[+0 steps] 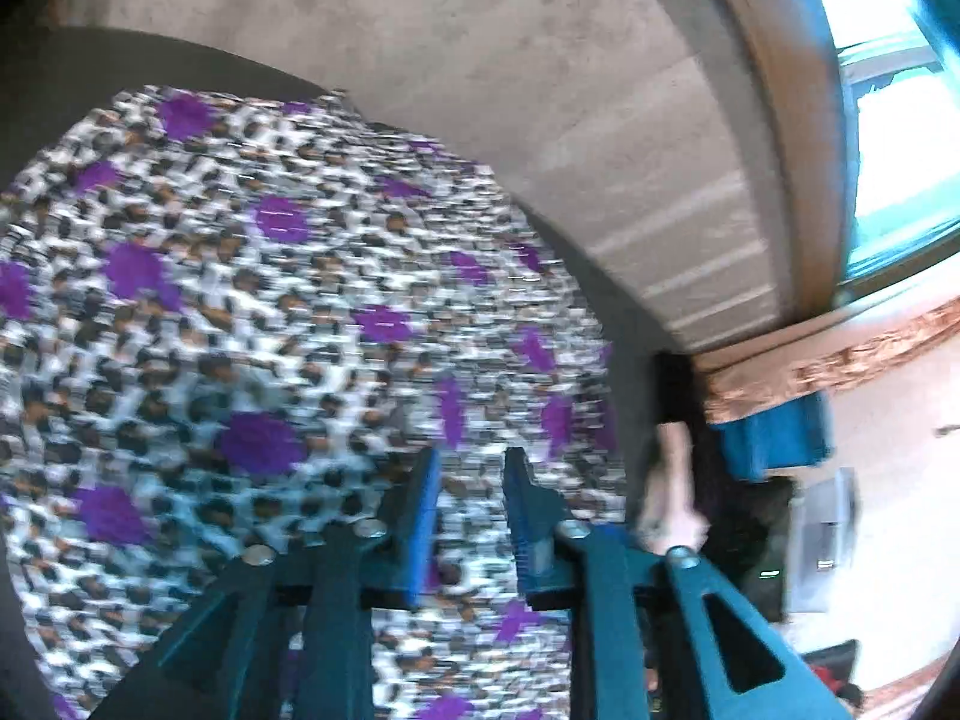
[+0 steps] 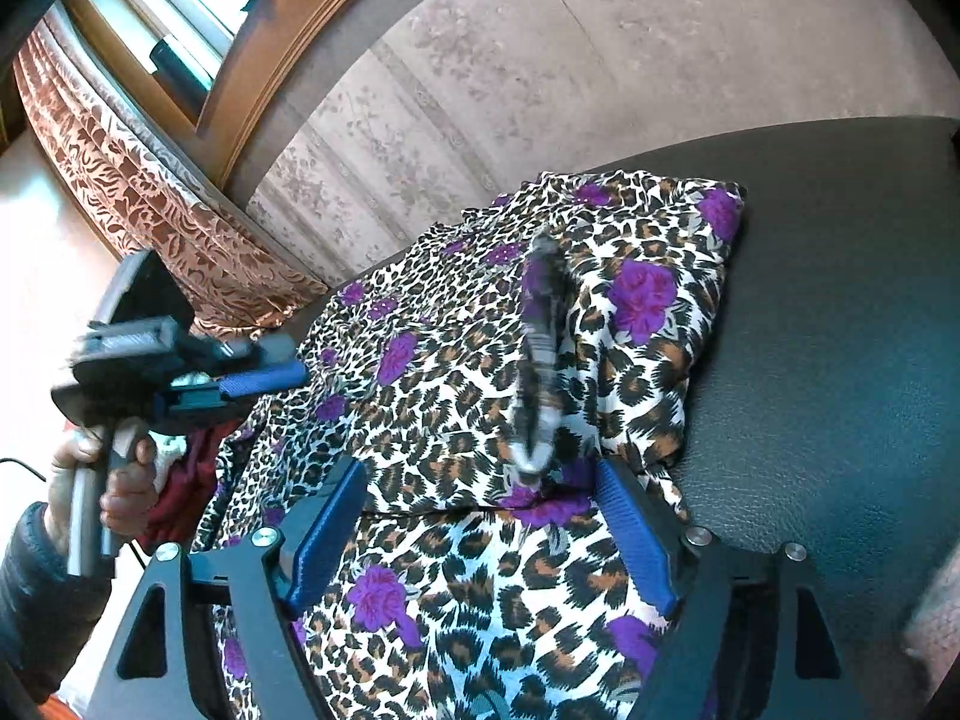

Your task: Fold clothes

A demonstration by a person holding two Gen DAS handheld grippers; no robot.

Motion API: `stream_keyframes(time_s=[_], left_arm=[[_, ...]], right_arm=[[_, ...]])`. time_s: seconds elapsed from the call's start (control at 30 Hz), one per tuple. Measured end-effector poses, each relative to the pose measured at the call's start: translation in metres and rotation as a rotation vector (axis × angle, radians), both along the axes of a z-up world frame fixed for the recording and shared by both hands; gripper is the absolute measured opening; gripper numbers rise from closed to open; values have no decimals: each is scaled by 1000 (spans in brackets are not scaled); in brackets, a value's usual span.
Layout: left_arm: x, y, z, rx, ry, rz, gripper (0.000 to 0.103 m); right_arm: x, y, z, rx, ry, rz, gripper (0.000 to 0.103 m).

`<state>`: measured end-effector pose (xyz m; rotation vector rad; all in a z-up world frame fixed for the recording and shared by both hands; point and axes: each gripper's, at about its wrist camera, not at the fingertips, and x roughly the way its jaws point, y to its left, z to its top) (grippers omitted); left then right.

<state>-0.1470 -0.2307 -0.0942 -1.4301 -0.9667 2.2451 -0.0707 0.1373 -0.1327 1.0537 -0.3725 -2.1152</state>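
In the left wrist view the left gripper (image 1: 468,468) stands slightly parted over the blurred leopard-print garment with purple flowers (image 1: 252,312), while in the right wrist view the right gripper (image 2: 480,480), wide apart, hovers above that garment (image 2: 480,372) on the dark leather seat (image 2: 840,330), with the left gripper (image 2: 282,373) at nine o'clock.

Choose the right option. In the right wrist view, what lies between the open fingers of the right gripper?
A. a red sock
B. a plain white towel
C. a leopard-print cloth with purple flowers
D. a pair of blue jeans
C: in the right wrist view, the right gripper stands open above the leopard-print cloth with purple flowers, which is spread on the dark seat.
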Motion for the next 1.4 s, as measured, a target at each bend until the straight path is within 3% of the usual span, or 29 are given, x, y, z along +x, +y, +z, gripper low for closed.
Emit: stream_keyframes(time_s=[0.13, 0.23, 0.33, 0.43, 0.83, 0.93, 1.07, 1.3, 1.4], left_arm=[[-18, 42, 0, 36, 2, -100, 31], [-31, 82, -6, 3, -38, -190, 37], [-49, 109, -12, -29, -93, -260, 40], [-64, 125, -16, -73, -122, -308, 43], [-75, 154, -28, -179, -226, -427, 44], [-72, 151, -30, -195, -228, -415, 28], [-57, 112, -20, -179, -149, -339, 8], [-8, 10, -2, -48, 7, -78, 3], [8, -6, 0, -52, 8, -50, 3]], right_arm=[[7, -1, 4, 15, 13, 16, 85], [12, 1, 7, 30, 34, -1, 88], [20, 0, 13, 67, 97, -37, 97], [29, -5, 19, 78, 155, -20, 102], [40, -39, 19, 149, 227, 149, 103], [35, -34, 16, 124, 196, 145, 103], [20, -17, 8, 55, 117, 108, 103], [5, -3, 1, -13, 43, 97, 103], [8, -17, 2, 8, 43, 108, 103]])
